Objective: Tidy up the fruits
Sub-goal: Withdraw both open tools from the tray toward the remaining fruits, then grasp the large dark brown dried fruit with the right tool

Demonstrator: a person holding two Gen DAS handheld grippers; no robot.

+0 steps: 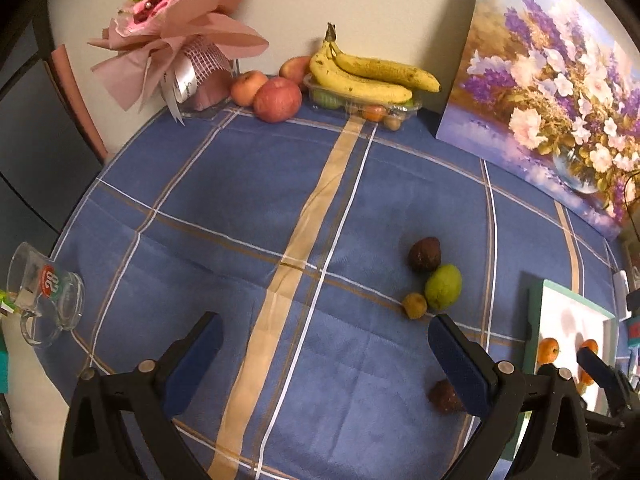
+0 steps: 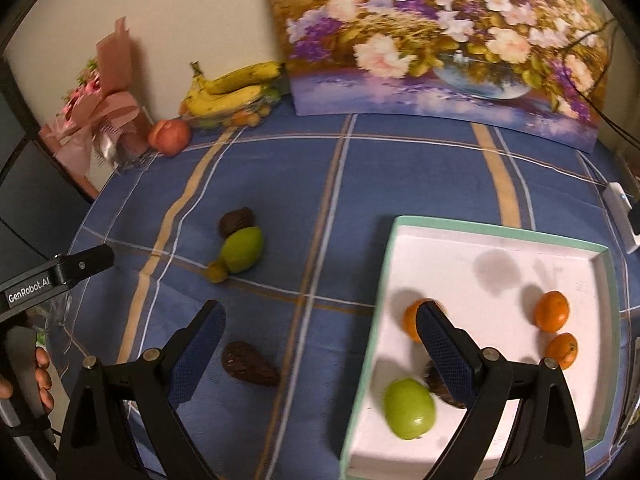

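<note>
Both my tongs stood wide apart and empty, the right gripper straddling the near-left rim of the white tray, the left gripper low over the blue cloth. The nearest loose fruit, a dark brown one, lay just left of the tray. I judged it best taken square across its short side, closing gently before lifting over the rim.

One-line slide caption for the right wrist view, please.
Open right hand-held gripper above the white tray's edge, three oranges and a green fruit inside.
</note>
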